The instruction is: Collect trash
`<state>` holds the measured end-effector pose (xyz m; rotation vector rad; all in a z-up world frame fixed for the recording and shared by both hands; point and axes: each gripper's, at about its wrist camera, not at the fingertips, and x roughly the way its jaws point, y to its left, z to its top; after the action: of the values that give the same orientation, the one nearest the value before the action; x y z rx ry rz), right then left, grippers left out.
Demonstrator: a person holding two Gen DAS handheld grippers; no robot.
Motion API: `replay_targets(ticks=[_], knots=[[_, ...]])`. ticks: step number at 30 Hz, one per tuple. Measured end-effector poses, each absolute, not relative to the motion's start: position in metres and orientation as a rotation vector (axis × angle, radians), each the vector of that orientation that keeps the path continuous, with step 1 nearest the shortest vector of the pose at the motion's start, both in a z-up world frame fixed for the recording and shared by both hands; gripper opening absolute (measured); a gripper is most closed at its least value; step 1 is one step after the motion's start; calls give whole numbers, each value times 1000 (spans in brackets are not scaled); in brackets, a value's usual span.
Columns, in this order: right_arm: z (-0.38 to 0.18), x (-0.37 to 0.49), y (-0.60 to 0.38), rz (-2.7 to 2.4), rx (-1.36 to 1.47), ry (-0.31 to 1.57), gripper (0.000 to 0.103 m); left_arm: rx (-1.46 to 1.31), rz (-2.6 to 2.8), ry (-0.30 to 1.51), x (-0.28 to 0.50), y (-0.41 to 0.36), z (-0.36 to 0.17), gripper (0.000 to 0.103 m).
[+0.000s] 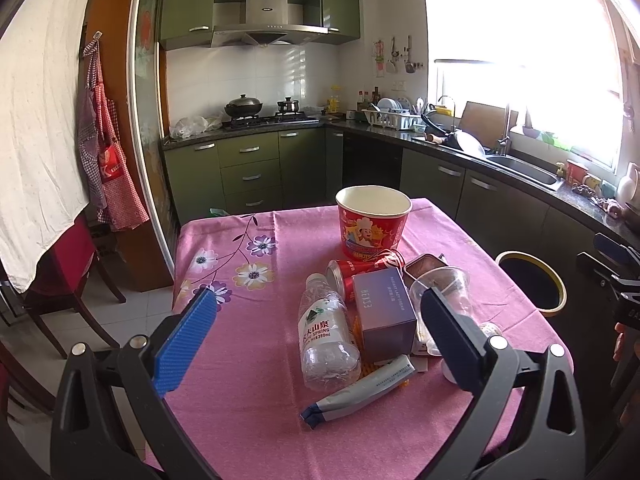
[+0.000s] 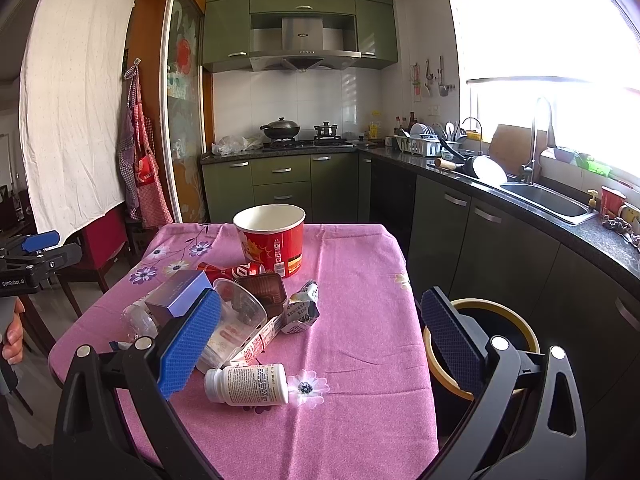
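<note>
Closest to the right gripper [image 2: 320, 346], whose jaws stand wide and empty, lies a white pill bottle [image 2: 247, 384] on the pink tablecloth [image 2: 360, 300]: light, stiff, likely rolls; grip its middle. Left gripper [image 1: 316, 330] also gapes empty over the clear water bottle [image 1: 326, 334], beside the bin [image 2: 480, 344].

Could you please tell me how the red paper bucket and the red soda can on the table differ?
The red paper bucket stands upright with its mouth open; the red soda can lies on its side, looking crumpled. The bucket is much larger and stands apart behind the pile, while the can sits among other trash. Both are red and rest on the pink tablecloth.
</note>
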<state>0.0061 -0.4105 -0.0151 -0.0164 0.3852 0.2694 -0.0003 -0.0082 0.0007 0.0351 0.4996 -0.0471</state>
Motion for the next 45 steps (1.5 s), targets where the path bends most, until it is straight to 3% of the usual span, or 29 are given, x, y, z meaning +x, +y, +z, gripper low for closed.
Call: replay_targets(ticks=[45], knots=[[-25, 15, -413, 253, -8, 426, 99, 31, -65, 541, 6, -7, -13, 97]])
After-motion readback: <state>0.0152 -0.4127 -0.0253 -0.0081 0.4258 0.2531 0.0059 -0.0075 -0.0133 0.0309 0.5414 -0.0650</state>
